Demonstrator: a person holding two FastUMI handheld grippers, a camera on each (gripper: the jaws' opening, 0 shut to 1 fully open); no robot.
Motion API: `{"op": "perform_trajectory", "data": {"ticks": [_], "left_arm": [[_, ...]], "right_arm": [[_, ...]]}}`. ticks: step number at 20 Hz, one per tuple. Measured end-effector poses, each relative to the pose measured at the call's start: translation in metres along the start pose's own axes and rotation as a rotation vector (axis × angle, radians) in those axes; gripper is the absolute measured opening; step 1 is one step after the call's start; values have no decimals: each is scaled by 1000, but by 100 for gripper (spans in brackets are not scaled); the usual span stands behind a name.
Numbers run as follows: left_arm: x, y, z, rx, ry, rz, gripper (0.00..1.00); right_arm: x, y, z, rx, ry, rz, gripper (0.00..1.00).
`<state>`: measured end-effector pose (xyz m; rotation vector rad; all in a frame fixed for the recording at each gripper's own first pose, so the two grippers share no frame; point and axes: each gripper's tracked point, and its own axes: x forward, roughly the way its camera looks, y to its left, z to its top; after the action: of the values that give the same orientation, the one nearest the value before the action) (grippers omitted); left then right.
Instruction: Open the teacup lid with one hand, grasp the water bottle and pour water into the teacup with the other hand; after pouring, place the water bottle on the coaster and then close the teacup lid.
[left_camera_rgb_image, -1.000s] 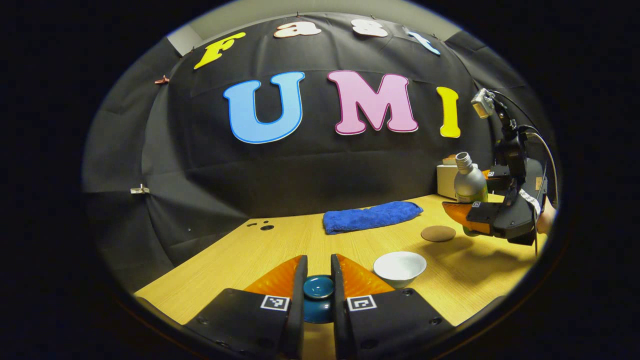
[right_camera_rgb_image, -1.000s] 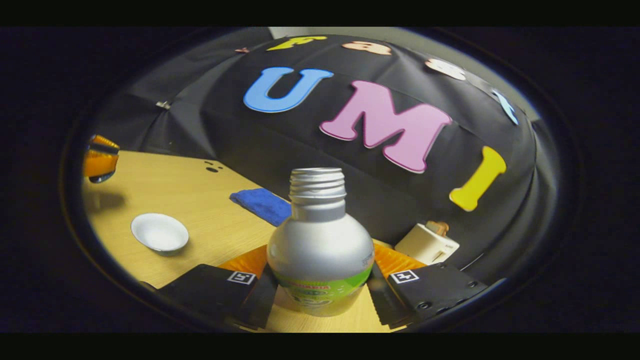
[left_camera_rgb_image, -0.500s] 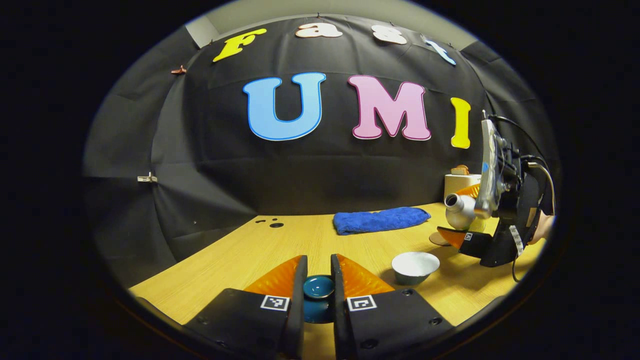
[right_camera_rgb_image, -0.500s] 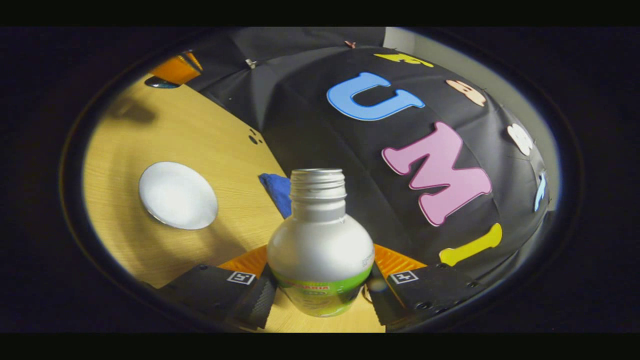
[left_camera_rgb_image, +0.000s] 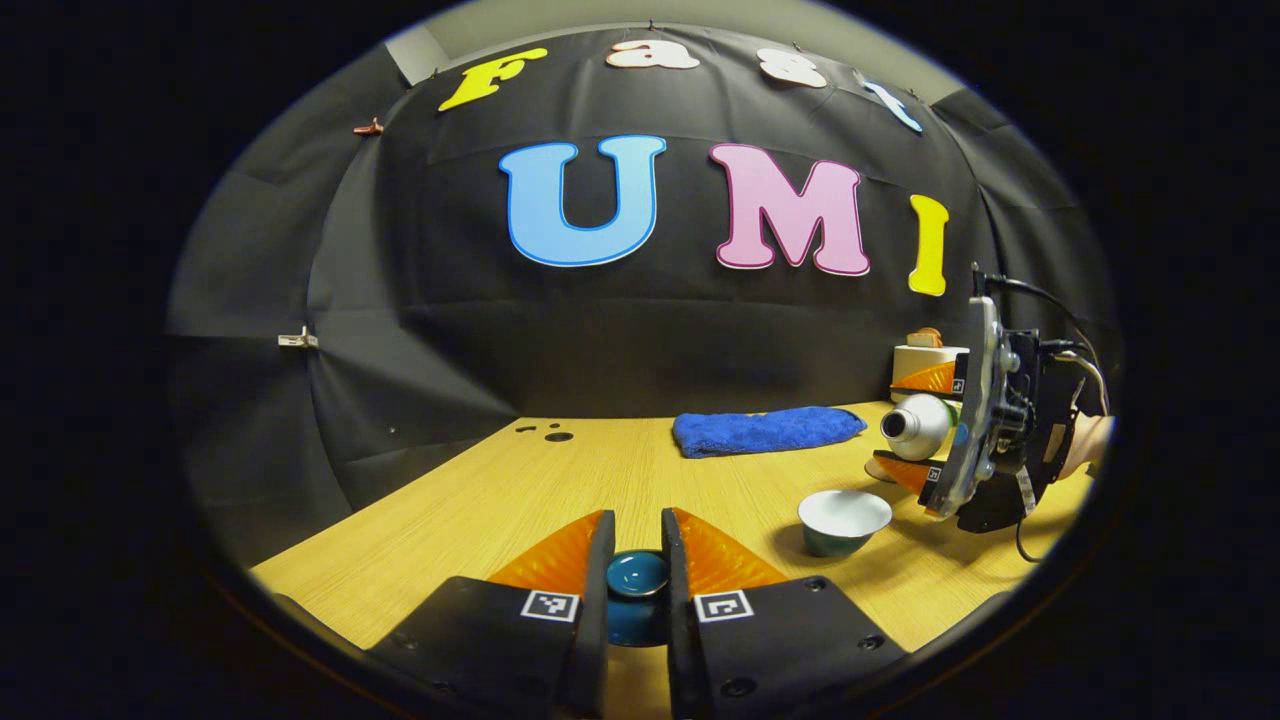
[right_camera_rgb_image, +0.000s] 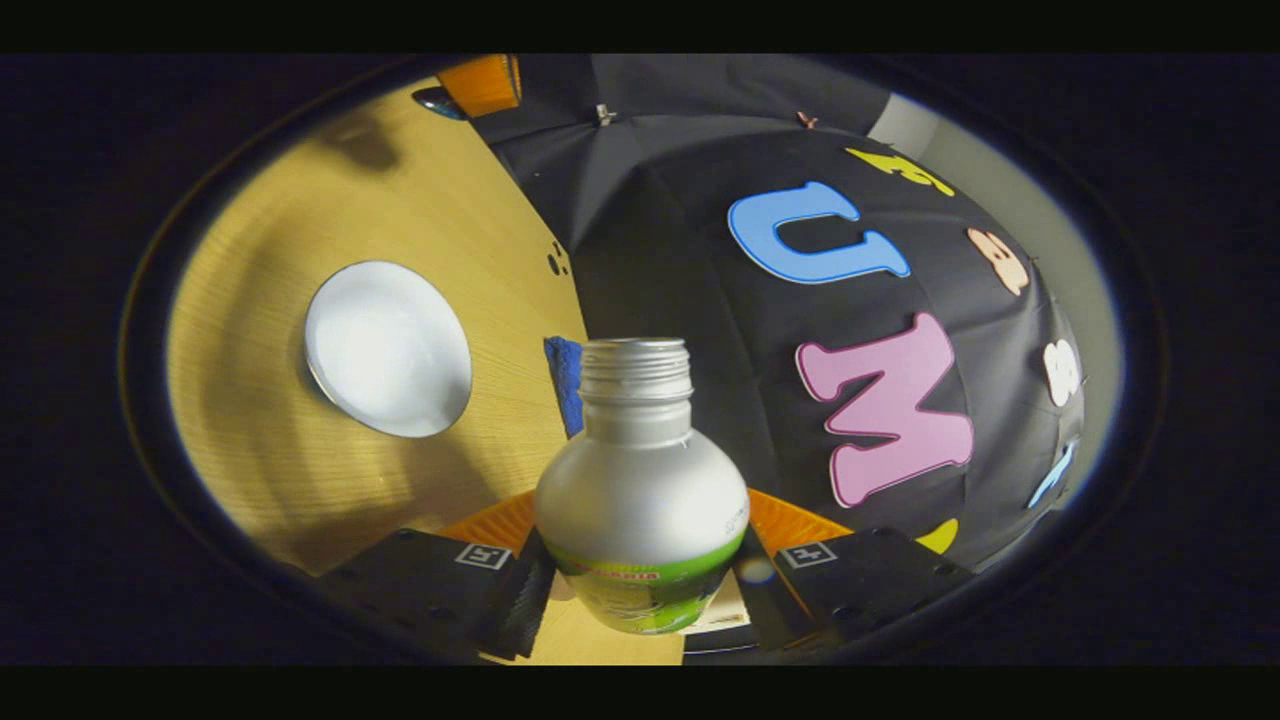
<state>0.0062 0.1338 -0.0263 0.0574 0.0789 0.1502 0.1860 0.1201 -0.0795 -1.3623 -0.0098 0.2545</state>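
Observation:
My left gripper (left_camera_rgb_image: 637, 548) is shut on the dark teal teacup lid (left_camera_rgb_image: 637, 585), held low over the front of the table. The teacup (left_camera_rgb_image: 845, 515), white inside, stands uncovered to the right. Just beyond it my right gripper (left_camera_rgb_image: 912, 424) is turned on its side. The silver water bottle (left_camera_rgb_image: 928, 428) lies nearly level in it, open mouth pointing left above the cup's far side. In the right gripper view the gripper (right_camera_rgb_image: 640, 535) is shut on the bottle (right_camera_rgb_image: 640, 490), with the teacup (right_camera_rgb_image: 388, 348) at left. I see no stream of water.
A folded blue towel (left_camera_rgb_image: 768, 430) lies at the back of the wooden table (left_camera_rgb_image: 560, 500). A white box (left_camera_rgb_image: 925, 358) stands in the far right corner behind the bottle. A hand (left_camera_rgb_image: 1088, 445) shows behind the right gripper.
The right gripper has tipped the bottle from upright to nearly level and brought it closer to the teacup. The left gripper still holds the lid in much the same place.

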Motion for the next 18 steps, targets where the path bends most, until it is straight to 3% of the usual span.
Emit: {"op": "perform_trajectory", "data": {"ticks": [10, 18], "left_arm": [[-2, 5, -7, -15, 13, 3, 28], [0, 2, -15, -29, 31, -11, 25]], "right_arm": [[8, 18, 3, -232, -46, -4, 82], [10, 21, 5, -327, -64, -10, 82]]}}
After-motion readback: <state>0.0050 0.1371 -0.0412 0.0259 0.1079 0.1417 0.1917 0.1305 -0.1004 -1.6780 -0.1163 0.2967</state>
